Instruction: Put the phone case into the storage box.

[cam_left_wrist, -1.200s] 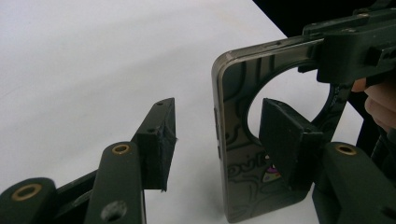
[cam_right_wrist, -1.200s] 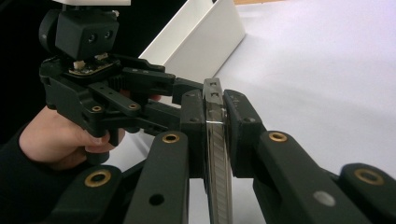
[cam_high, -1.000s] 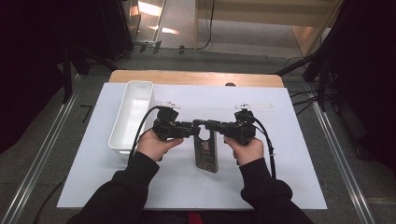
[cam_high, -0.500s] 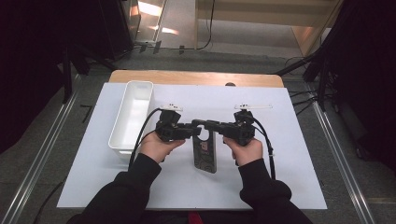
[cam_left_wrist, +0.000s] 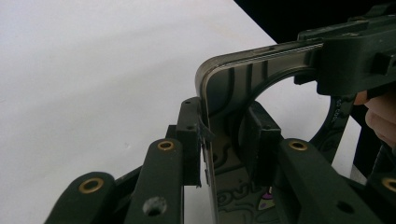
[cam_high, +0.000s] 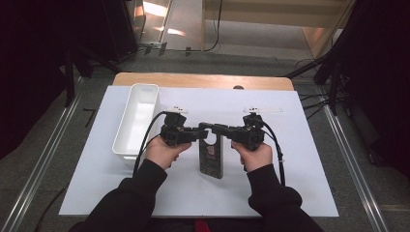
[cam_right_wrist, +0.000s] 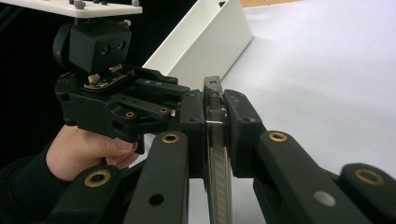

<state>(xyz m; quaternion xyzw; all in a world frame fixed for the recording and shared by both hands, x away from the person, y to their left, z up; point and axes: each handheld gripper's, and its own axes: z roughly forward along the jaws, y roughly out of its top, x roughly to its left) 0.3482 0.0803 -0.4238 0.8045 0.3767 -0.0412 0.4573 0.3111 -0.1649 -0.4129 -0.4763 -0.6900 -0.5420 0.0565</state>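
Since the earlier frame the left hand-held gripper (cam_high: 197, 133) has been closing its jaws and now clamps one top corner of the phone case (cam_high: 212, 159); the right hand-held gripper (cam_high: 218, 129) grips the opposite corner, facing it; one case, two grippers, one white tray (cam_high: 137, 121) left of the left gripper, nothing between; the case's long axis runs from the jaws toward the person, over the white bench (cam_high: 300, 169).
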